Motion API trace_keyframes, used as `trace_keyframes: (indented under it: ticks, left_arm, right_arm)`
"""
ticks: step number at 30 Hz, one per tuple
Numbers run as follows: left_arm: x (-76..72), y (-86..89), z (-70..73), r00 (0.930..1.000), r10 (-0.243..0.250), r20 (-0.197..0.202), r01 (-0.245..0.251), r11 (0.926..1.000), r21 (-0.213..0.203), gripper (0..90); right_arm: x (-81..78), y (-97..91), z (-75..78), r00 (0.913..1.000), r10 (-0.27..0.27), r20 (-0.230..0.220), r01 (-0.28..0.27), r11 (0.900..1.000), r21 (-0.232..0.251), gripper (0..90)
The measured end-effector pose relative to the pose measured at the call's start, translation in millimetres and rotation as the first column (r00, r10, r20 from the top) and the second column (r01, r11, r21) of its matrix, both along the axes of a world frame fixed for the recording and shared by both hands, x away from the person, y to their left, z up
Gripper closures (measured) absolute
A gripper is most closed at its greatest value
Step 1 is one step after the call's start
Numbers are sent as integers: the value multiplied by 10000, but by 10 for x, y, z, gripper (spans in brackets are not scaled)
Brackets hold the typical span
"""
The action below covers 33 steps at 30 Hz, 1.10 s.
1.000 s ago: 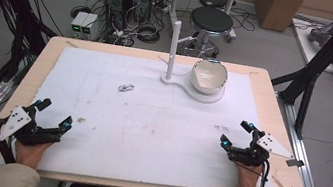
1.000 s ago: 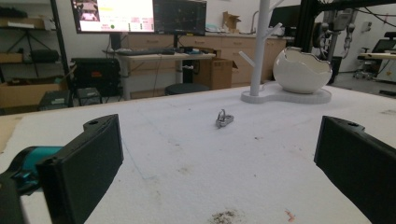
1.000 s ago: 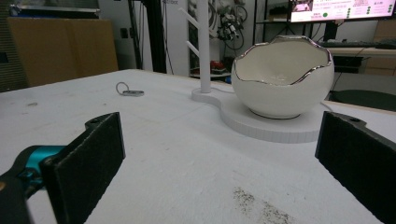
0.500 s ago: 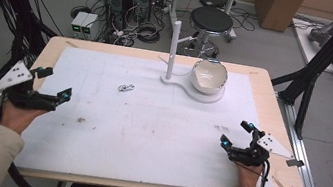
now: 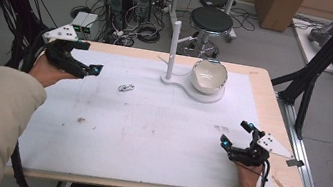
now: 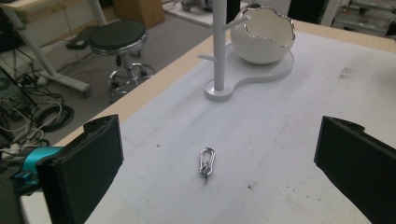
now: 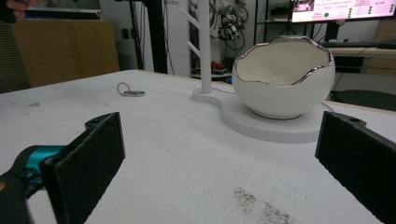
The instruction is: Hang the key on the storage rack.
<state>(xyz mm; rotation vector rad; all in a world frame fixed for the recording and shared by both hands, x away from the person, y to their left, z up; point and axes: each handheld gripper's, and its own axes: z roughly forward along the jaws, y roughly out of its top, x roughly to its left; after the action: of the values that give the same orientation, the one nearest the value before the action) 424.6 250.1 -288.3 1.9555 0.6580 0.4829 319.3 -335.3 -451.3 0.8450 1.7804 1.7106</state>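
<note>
Left gripper (image 5: 89, 63) raised at table's 10 o'clock, jaws spread, empty; metal clip (image 5: 126, 87) lies ahead. Right gripper (image 5: 238, 134) at 4 o'clock, spread, empty.

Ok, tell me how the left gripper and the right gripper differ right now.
The left gripper is lifted off the mat at the table's far left, while the right gripper sits low at the near right edge. The left one points toward the small metal clip; the right one points toward the egg-shaped bowl. Both have their jaws wide open, holding nothing.
</note>
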Motion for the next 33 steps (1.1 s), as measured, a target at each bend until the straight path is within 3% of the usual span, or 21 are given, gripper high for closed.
trace_keyframes:
  ticks: [2, 4, 7, 8, 9, 13, 14, 15, 18, 20, 21, 27, 28, 30, 31, 33]
  left_arm:
    - [57, -36, -5, 9999, -123, -110, 125, 9998, 147, 17]
    - [209, -157, -60, 9978, -352, -564, 382, 9979, 531, 17]
    - [295, -245, -120, 9947, -626, -821, 687, 9949, 743, 17]
    - [378, -332, -180, 9915, -745, -1069, 874, 9887, 1217, 17]
    - [419, -370, -208, 9900, -775, -1179, 941, 9854, 1421, 17]
    - [516, -459, -314, 9891, -705, -1290, 917, 9817, 1668, 17]
    - [574, -500, -407, 9849, -604, -1623, 935, 9744, 2046, 17]
    - [574, -500, -407, 9849, -604, -1623, 935, 9744, 2046, 17]
    - [654, -537, -535, 9705, -585, -2340, 1120, 9685, 2223, 17]
    - [699, -554, -605, 9683, -516, -2443, 1107, 9657, 2349, 17]
    - [734, -564, -660, 9663, -434, -2537, 1120, 9583, 2628, 17]
    - [783, -612, -796, 9551, -333, -2943, 1228, 9488, 2911, 18]
    - [793, -637, -833, 9484, -440, -3141, 1429, 9434, 2993, 20]
    - [798, -652, -853, 9468, -480, -3181, 1503, 9403, 3055, 22]
    - [804, -677, -889, 9436, -425, -3283, 1553, 9326, 3257, 22]
    - [811, -684, -907, 9412, -417, -3352, 1598, 9292, 3332, 22]
  right_arm:
    - [-1, 2, 0, 10000, -4, -1, 4, 10000, 6, 5]
    - [0, 2, 0, 10000, -14, 9, 14, 10000, 4, 5]
    - [0, 0, 0, 10000, -6, 2, 6, 10000, -2, 5]
    - [0, 2, 0, 10000, -13, 7, 13, 10000, 16, 5]
    - [1, 1, -1, 10000, -23, 21, 23, 10000, -5, 5]
    - [0, 1, 0, 10000, -24, -2, 24, 10000, -4, 5]
    - [-1, 4, 0, 10000, -29, -3, 29, 10000, 10, 5]
    - [-1, 4, 0, 10000, -29, -3, 29, 10000, 10, 5]
    - [-1, 3, 0, 10000, -29, -6, 29, 10000, 3, 5]
    - [-3, 6, 1, 10000, -31, -4, 31, 10000, 0, 5]
    - [-3, 6, 0, 10000, -38, -5, 38, 10000, 2, 5]
    - [-2, 5, 0, 10000, -45, -3, 45, 10000, -4, 5]
    - [-2, 5, 0, 10000, -39, -6, 39, 10000, 2, 5]
    - [-2, 5, 0, 10000, -38, -10, 38, 10000, 10, 5]
    - [-2, 6, -1, 10000, -43, -1, 43, 10000, 14, 5]
    - [-2, 6, 0, 10000, -46, -3, 46, 10000, 1, 5]
